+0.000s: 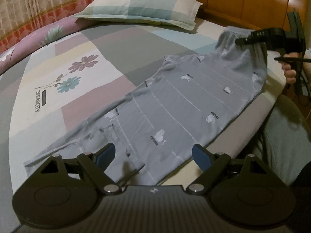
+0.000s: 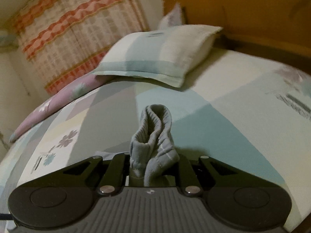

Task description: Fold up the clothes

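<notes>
While the grey trousers (image 1: 175,101) lie across the bed (image 1: 58,97) below the pillow (image 1: 140,5), your right claw (image 2: 149,167) is clamped on their waistband; your left claw (image 1: 153,155) stands apart above the leg end.

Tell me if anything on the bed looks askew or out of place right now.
Only the grey trousers: they lie slanted across the bed sheet, with one end bunched in the right gripper and rumpled cloth in front of the open left gripper. The pillow lies flat.
</notes>
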{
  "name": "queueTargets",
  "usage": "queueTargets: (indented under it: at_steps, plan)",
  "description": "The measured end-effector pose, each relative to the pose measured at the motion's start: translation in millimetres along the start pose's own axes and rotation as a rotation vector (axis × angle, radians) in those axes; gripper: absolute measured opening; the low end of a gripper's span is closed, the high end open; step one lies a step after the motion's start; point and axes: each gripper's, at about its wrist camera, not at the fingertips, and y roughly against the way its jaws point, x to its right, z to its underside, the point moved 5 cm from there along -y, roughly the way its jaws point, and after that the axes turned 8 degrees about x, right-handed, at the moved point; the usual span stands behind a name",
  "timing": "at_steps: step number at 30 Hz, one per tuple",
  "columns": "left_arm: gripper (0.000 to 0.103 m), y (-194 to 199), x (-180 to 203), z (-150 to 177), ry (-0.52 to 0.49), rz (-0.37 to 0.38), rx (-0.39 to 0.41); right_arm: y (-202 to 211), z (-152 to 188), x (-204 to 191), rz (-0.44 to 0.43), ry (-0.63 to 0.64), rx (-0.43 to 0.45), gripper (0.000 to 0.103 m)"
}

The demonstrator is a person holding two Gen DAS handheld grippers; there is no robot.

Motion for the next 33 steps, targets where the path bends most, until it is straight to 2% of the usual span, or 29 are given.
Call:
queueTargets:
  at_steps: [7, 15, 23, 29, 33]
  plan:
    - [0.088, 16.2, -11.9, 13.9, -0.012, 0.001, 0.011, 5.7, -6.1, -72.0, -0.059, 0.15, -0.017, 0.015]
    - [0.089, 31.2, -27.8, 25.0, -0.047, -0.01, 0.003, 6.8, 5.8, -144.4, -0.139, 0.285, -0.064, 0.015]
    - [0.09, 42.8, -51.3, 39.1, -0.021, -0.053, 0.002, 4.6, 32.5, -211.6, -0.204, 0.429, -0.122, 0.015]
    - [0.09, 49.4, -59.0, 53.7, -0.056, -0.065, -0.015, 2.6, 65.3, -265.9, -0.256, 0.604, -0.172, 0.015]
    - [0.09, 55.2, -63.6, 61.6, -0.07, -0.072, -0.027, 2.7, 85.3, -294.8, -0.289, 0.676, -0.198, 0.015]
